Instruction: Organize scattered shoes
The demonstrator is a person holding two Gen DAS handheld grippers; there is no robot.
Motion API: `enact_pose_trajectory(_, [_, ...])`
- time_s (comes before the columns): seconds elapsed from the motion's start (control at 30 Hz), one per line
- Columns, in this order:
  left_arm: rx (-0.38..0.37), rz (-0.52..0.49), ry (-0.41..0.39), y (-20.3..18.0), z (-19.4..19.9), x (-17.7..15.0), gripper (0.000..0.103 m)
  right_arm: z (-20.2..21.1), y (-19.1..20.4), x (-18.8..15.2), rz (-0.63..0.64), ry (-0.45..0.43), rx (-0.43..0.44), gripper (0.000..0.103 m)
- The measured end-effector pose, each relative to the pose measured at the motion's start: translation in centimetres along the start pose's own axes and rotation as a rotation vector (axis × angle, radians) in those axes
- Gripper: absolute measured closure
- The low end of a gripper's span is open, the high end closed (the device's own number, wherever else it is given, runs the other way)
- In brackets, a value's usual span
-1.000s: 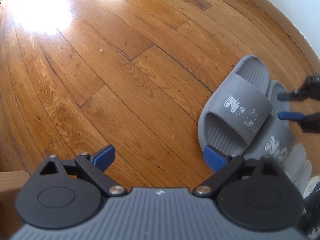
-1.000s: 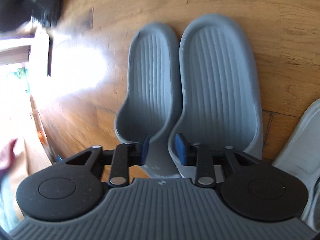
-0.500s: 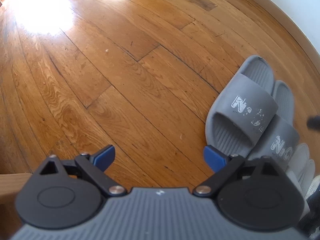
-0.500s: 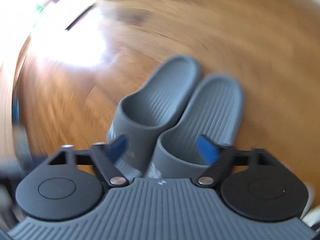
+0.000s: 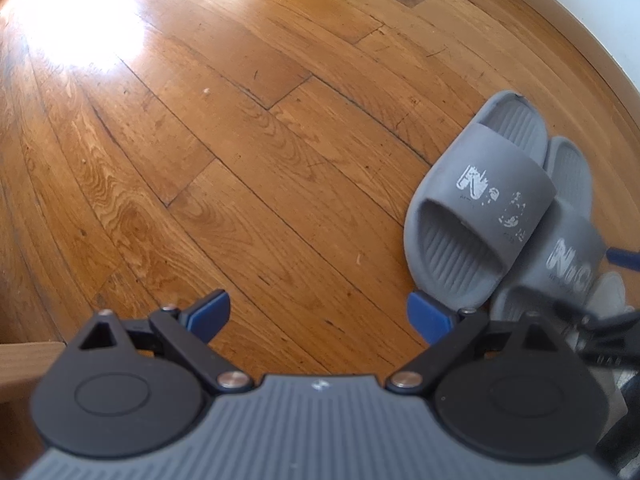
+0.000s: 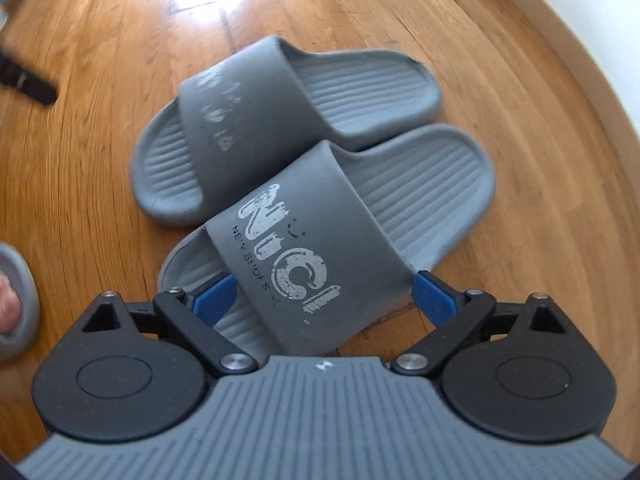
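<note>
**Grey slides paired by the wall, both hand-held grippers free**

The two grey slides lie side by side on the wooden floor (image 6: 540, 168), touching along their inner edges, toes pointing toward the white wall (image 6: 592, 20). The right hand-held gripper (image 6: 324, 292) hangs just above the nearer slide (image 6: 320, 240); its jaws have just been opening and now stand wide on either side of the printed strap, pressing on nothing. The farther slide (image 6: 248, 120) sits a little askew, its heel spread away from its partner.

The left hand-held gripper (image 5: 318, 314) is released too, jaws wide over bare boards, the pair (image 5: 484, 200) off to its right.

To finish this step well, I would judge it enough to lift the right gripper straight clear so the strap is not dragged, and perhaps nudge the farther heel in to square the pair.

Near the pair, at the right edge of the left view, a pale shoe (image 5: 612, 292) lies close against the slides. A foot in a grey slipper (image 6: 16, 300) stands at the near left, and a dark blurred object (image 6: 28, 80) lies farther left.
</note>
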State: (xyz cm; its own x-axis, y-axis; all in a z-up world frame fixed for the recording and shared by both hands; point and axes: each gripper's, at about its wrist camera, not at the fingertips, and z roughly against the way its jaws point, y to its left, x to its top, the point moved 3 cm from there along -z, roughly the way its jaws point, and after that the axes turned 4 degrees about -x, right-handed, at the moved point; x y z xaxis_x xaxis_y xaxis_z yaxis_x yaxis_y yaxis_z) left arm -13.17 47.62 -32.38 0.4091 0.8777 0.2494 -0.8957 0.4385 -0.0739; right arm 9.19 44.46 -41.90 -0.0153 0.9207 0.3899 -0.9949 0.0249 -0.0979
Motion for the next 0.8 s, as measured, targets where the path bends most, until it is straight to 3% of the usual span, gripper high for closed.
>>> enact_pose_trajectory(0.1, [0.001, 0.004, 0.011, 0.1, -0.2, -0.1, 0.007, 0.3, -1.2, 0.4, -0.055, -0.004, 0.042, 0.007])
enact_pose_trajectory(0.23, [0.002, 0.002, 0.018, 0.0, -0.3, -0.1, 0.007, 1.1, -3.5, 0.4, -0.220, 0.010, 0.268, 0.007])
enact_pose_trajectory(0.37, [-0.002, -0.005, 0.022, -0.2, -0.3, -0.1, 0.007, -1.0, -7.5, 1.1, -0.635, 0.085, 0.504, 0.000])
enact_pose_trajectory(0.47, [-0.006, -0.020, 0.029, -0.7, -0.4, -0.4, 0.007, -3.1, -11.0, 1.2, -0.991, 0.145, 0.659, 0.001])
enact_pose_trajectory(0.53, [-0.007, -0.027, 0.031, -0.9, -0.4, -0.5, 0.007, -4.0, -12.5, 2.0, -1.093, 0.140, 0.675, 0.005])
enact_pose_trajectory(0.6, [-0.006, -0.033, 0.031, -1.0, -0.3, -0.6, 0.007, -3.9, -13.1, 3.3, -1.108, 0.117, 0.635, 0.008])
enact_pose_trajectory(0.8, [0.004, -0.021, 0.042, -0.6, -0.9, -0.5, 0.007, -1.4, -10.8, 6.7, -0.881, 0.005, 0.501, 0.008])
